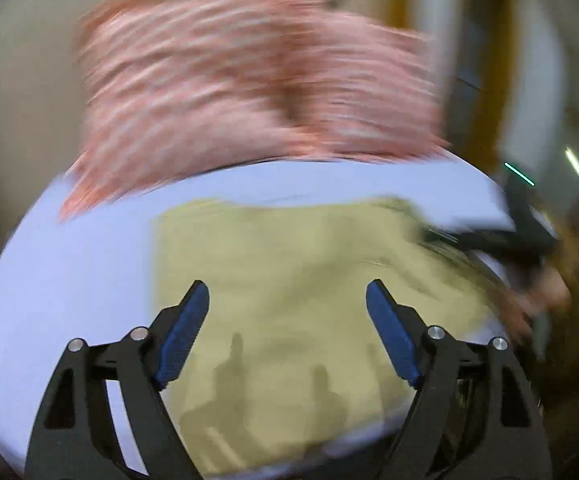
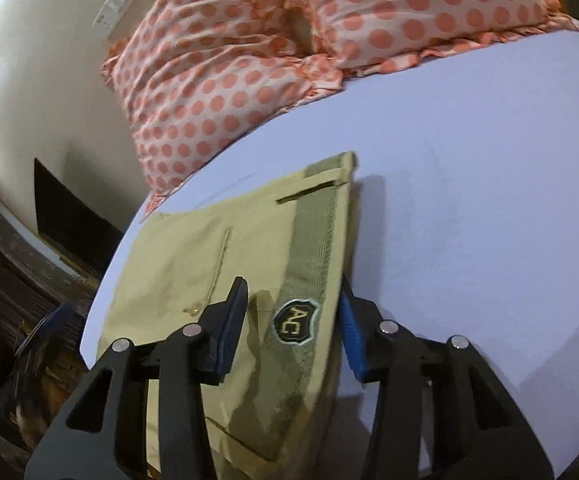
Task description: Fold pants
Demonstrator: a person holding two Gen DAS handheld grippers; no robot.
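Observation:
Khaki pants (image 1: 281,280) lie folded on a white bed sheet (image 1: 69,280); this left wrist view is motion-blurred. My left gripper (image 1: 287,292) is open and empty above the pants. In the right wrist view the pants (image 2: 217,248) show their waistband with an "AC" patch (image 2: 295,322). My right gripper (image 2: 293,292) is open, its jaws standing either side of the waistband edge, the right finger (image 2: 351,332) partly behind the fabric. I cannot tell whether it touches the cloth.
Pink pillows with orange dots (image 2: 273,52) lie at the head of the bed, also in the left wrist view (image 1: 249,92). The bed's edge (image 2: 101,280) drops to a dark cluttered floor at left. White sheet (image 2: 469,220) extends right of the pants.

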